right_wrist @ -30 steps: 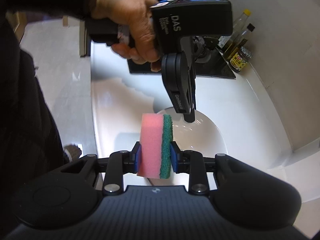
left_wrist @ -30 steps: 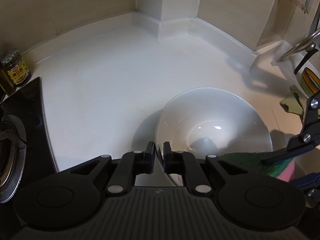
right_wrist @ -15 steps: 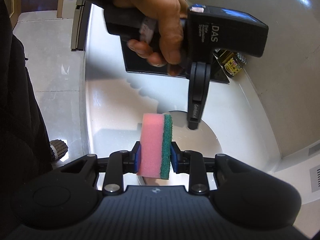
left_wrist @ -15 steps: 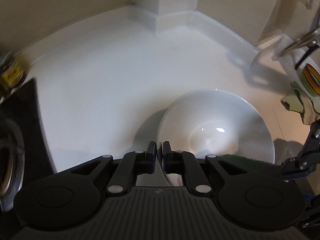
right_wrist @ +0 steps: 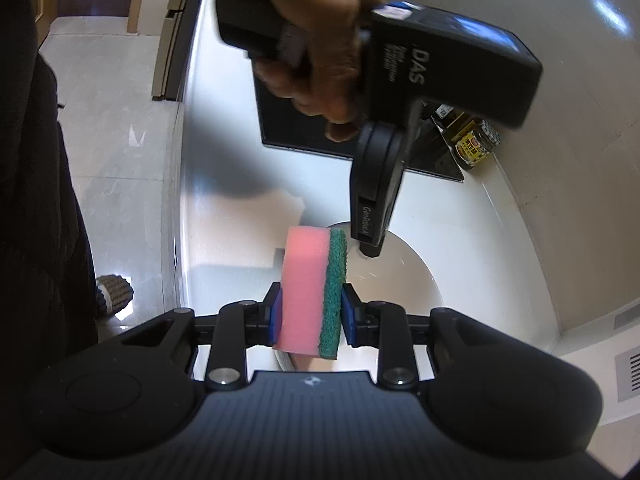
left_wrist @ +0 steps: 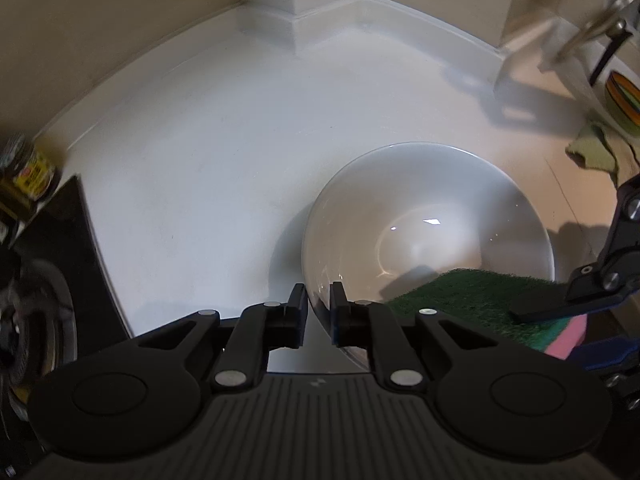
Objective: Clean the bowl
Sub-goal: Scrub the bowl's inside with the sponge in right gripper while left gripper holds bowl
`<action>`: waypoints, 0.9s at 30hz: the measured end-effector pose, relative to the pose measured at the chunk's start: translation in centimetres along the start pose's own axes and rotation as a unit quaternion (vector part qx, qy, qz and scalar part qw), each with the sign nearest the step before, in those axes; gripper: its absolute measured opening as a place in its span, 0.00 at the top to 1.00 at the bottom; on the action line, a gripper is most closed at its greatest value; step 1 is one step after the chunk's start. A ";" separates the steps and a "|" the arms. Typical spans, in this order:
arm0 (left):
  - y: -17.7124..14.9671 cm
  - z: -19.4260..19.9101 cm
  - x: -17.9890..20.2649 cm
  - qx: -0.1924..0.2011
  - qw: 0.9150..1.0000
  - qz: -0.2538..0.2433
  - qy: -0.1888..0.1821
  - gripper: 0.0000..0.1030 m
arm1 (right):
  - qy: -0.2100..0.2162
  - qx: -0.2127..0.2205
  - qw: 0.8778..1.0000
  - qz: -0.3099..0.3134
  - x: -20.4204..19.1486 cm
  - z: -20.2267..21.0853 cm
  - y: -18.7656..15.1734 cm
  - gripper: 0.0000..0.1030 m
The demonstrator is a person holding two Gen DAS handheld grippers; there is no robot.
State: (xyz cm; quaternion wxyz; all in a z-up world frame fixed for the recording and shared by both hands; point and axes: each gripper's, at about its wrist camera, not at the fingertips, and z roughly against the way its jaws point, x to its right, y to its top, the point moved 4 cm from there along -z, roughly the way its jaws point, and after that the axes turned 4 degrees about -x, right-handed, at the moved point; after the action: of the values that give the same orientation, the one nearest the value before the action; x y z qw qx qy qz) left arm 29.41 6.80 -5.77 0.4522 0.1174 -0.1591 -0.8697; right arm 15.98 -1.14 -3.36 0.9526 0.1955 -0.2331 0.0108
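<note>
A white bowl (left_wrist: 428, 232) sits upright on the white counter (left_wrist: 208, 168). My left gripper (left_wrist: 318, 300) is at the bowl's near-left rim. Its jaws are opening, and the rim runs through the narrow gap between them with neither pad pressing on it. In the right wrist view a hand (right_wrist: 320, 40) holds this left gripper (right_wrist: 368, 248), tip down at the edge of the bowl (right_wrist: 404, 276). My right gripper (right_wrist: 312, 312) is shut on a pink and green sponge (right_wrist: 312, 288). That sponge (left_wrist: 472, 296) hangs green side up over the bowl's near-right rim.
A black stove top (left_wrist: 60, 280) with a burner lies left of the bowl, and a labelled jar (left_wrist: 28, 172) stands behind it. At the right are a green cloth (left_wrist: 592, 148) and a striped dish (left_wrist: 624, 96). The counter's front edge drops to a tiled floor (right_wrist: 116, 152).
The left gripper's jaws have parted slightly around the bowl's rim. The sponge in the right gripper has come further over the bowl. Both views have rolled a little.
</note>
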 end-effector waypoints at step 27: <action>1.2 -0.4 -0.5 -0.012 1.000 0.018 0.005 0.88 | -0.033 -0.046 0.998 0.032 -0.1 0.0 -0.5 0.75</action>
State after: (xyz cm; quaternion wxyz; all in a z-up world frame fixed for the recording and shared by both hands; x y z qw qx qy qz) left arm 30.70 6.46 -5.61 0.4702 0.1137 -0.1481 -0.8626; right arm 15.95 -1.57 -3.57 0.9515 0.1437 -0.2709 0.0239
